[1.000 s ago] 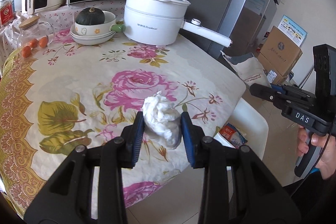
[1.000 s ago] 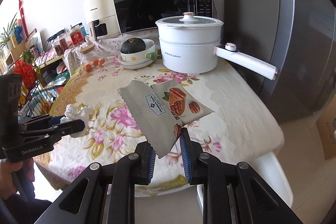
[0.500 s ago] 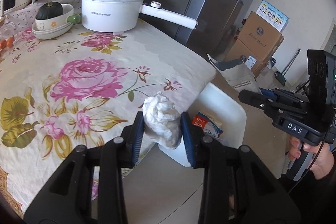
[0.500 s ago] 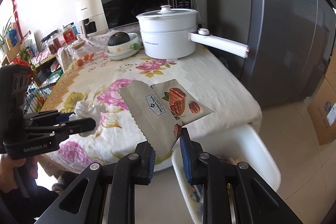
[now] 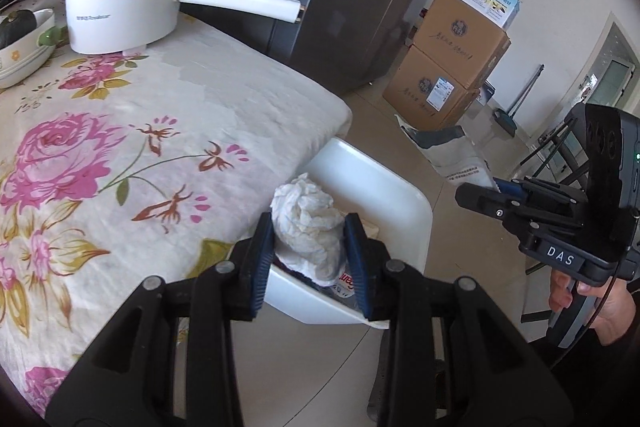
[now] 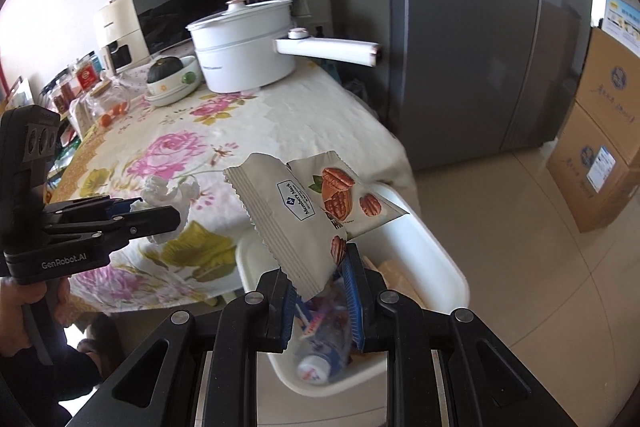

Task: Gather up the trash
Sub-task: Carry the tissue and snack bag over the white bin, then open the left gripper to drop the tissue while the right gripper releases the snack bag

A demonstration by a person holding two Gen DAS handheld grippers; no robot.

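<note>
Left gripper (image 5: 308, 259): your jaws are clamped on a crumpled white tissue wad (image 5: 308, 227), one blue pad on each side of it
Tissue wad: it hangs in the air over the near edge of the white plastic trash bin (image 5: 404, 195), just off the corner of the tabletop (image 5: 160, 131)
Right gripper (image 6: 320, 291): your jaws pinch the lower corner of a flat beige nut snack packet with pecan pictures (image 6: 304, 203)
Snack packet: it stands up and fans out above the jaws, held over the bin's opening in the right wrist view
Trash bin: it sits on the tiled floor right against the tabletop's edge; you can see a plastic bottle (image 6: 320, 363) and other wrappers already inside
Tabletop: covered by a cream cloth with pink roses; a white lidded electric pot with a long handle (image 5: 124, 11) stands at the far end, beside a bowl holding a dark green squash (image 6: 166, 69)
Background: a grey fridge (image 6: 472, 39) and stacked cardboard boxes (image 5: 448, 67) stand well apart from the bin
</note>
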